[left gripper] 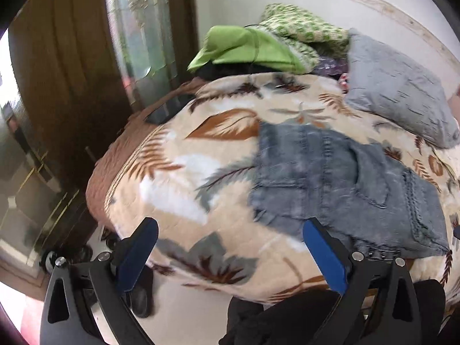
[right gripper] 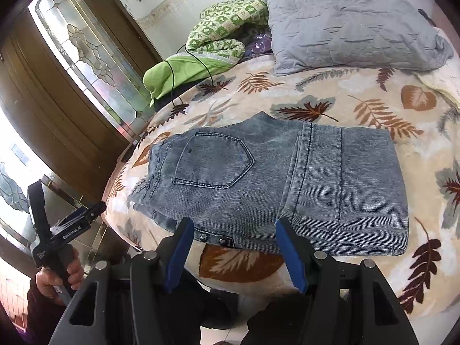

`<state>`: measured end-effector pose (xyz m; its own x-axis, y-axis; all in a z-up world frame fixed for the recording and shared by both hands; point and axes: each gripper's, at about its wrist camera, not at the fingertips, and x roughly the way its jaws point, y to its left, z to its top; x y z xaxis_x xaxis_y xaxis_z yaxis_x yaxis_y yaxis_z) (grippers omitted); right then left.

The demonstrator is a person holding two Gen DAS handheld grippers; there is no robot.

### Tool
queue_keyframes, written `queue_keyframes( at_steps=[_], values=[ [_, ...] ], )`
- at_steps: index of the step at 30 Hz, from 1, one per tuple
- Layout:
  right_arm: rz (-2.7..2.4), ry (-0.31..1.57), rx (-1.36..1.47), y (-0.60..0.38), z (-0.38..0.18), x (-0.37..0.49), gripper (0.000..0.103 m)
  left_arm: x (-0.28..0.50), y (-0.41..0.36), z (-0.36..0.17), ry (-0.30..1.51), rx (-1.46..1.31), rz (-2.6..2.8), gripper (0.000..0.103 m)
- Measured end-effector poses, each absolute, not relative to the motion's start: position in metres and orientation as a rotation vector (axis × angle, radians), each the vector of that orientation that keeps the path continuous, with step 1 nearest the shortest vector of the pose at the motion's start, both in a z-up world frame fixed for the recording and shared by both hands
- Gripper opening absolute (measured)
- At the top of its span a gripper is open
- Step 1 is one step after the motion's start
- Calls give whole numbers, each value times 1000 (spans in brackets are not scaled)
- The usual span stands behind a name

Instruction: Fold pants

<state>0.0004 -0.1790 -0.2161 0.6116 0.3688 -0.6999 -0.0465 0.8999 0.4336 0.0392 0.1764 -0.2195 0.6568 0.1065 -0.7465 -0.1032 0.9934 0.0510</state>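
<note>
The pants [right gripper: 273,184], grey-blue denim, lie folded into a compact rectangle on the bed [right gripper: 373,109], centre of the right wrist view, back pocket uppermost, waistband studs at the near edge. In the left wrist view they sit centre right [left gripper: 339,184].

Bed cover: cream blanket printed with brown and grey leaves. A grey pillow [right gripper: 353,26] lies at upper right, beside a green patterned quilt [right gripper: 227,26] and a plain green cloth [right gripper: 178,72], which a black cable crosses. A brown wooden door with a leaded glass panel [right gripper: 86,49] stands upper left.

Right tongs [right gripper: 233,254]: blue pads spread wide, holding nothing, at the pants' near edge. Left tongs [left gripper: 230,258]: spread wide, holding nothing, over the bed's near edge; also seen lower left [right gripper: 66,215] in the person's hand [right gripper: 57,276].
</note>
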Motion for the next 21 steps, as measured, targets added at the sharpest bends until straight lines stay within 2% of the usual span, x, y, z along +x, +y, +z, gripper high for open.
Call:
queue_keyframes(
  at_steps=[10, 21],
  values=[
    [258, 891, 384, -168, -220, 8, 63, 44, 192, -232, 878, -41, 150, 100],
    [285, 912, 321, -146, -225, 13, 63, 44, 170, -224, 799, 99, 186, 100]
  ],
)
